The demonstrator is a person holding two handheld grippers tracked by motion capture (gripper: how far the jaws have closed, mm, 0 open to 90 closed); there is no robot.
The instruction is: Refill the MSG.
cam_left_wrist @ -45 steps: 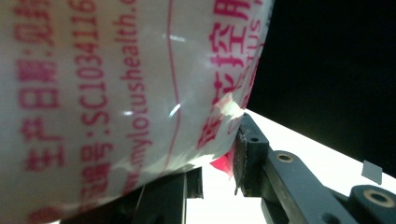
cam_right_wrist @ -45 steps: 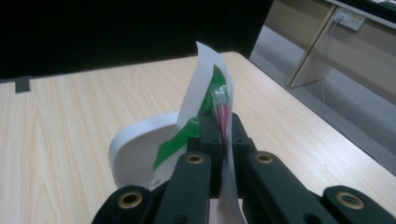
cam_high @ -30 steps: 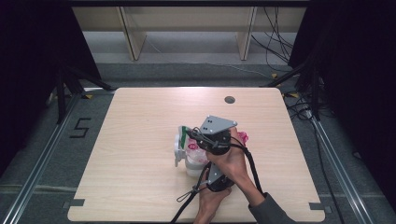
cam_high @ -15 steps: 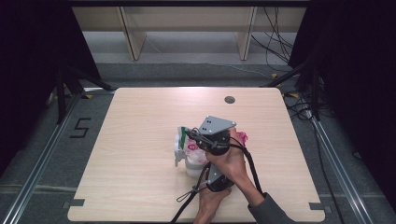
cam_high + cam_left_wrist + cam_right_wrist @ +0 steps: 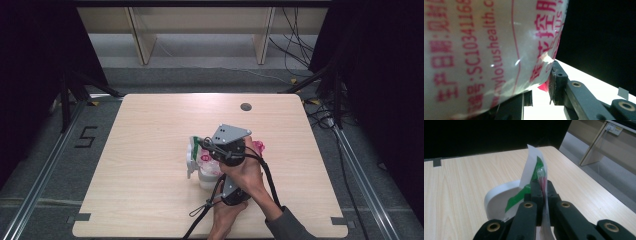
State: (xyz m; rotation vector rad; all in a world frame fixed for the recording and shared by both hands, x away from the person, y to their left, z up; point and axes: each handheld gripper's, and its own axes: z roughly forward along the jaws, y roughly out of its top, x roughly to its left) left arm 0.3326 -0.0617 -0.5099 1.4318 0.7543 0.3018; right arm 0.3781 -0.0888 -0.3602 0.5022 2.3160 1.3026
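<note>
A white cup (image 5: 206, 174) with red print stands at the table's front middle. In the left gripper view the cup (image 5: 486, 50) sits between the black jaws and the pads press on its wall; my left gripper (image 5: 540, 87) is shut on it. In the high view the left gripper (image 5: 216, 181) comes in low from the front. Above it, my right gripper (image 5: 204, 146), topped by a grey plate, is shut on the cup's thin white-and-green seal film (image 5: 532, 167). The film (image 5: 193, 149) stands up, peeled off toward the left. A white round rim (image 5: 496, 200) shows under the film.
The wooden table (image 5: 150, 130) has a dark round hole (image 5: 245, 106) near its far edge. A bit of pink wrapping (image 5: 258, 146) lies just right of the grippers. Black cables (image 5: 200, 212) trail toward the front edge. Shelving legs stand beyond the table.
</note>
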